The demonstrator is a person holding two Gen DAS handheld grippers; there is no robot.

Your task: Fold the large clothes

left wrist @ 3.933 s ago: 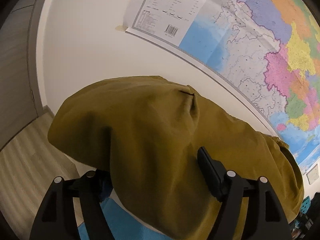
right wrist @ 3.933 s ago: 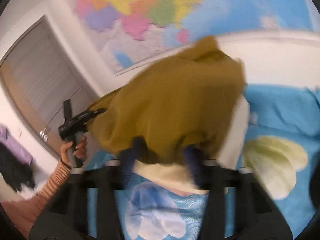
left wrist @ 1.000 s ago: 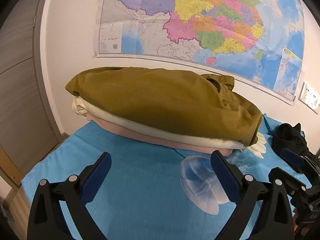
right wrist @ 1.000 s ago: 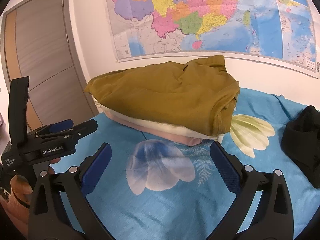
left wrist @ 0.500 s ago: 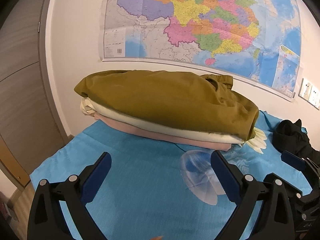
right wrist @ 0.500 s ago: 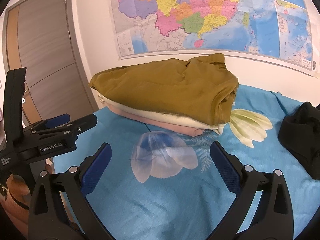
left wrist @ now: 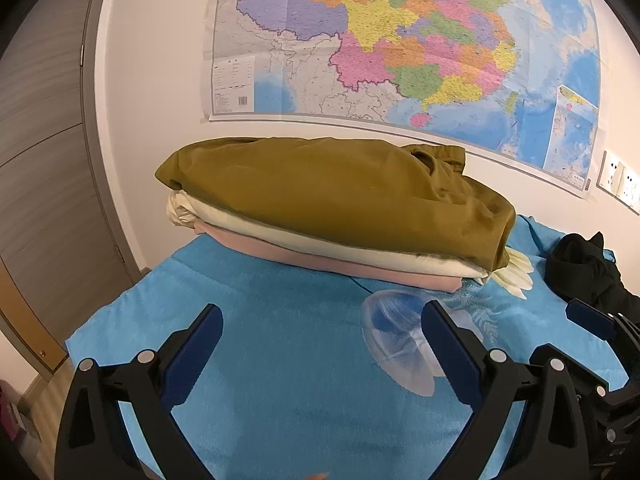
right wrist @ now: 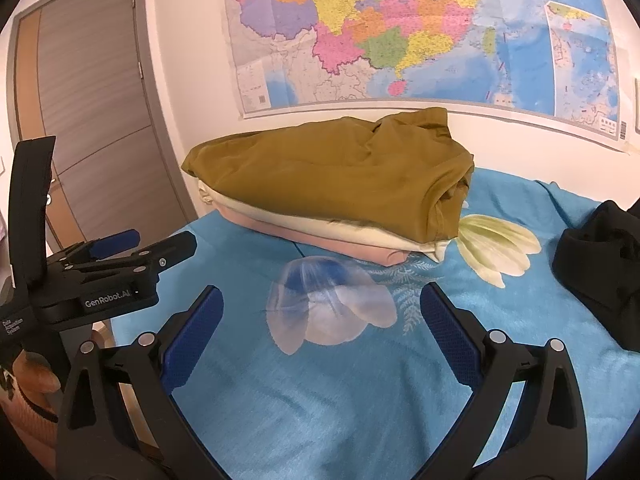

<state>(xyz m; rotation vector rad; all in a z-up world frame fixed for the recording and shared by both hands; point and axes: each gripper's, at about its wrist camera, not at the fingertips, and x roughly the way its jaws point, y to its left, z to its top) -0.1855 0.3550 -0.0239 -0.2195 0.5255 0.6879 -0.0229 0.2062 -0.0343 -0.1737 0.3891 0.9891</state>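
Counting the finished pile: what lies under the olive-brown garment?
Under the olive-brown garment lie a cream folded piece and, below it, a pink one, resting on the blue bedspread. Only their edges show; anything further inside is covered.

The crumpled black garment (right wrist: pixel 600 264) runs off the right wrist view's right edge, so its full shape cannot be told. The large coloured wall map (left wrist: pixel 400 40) is cropped at the top in both views, and its small print is too fine to read. The folded cream garment (left wrist: pixel 280 228) and folded pink garment (left wrist: pixel 320 258) show only their edges beneath the folded olive-brown garment (left wrist: pixel 340 196).
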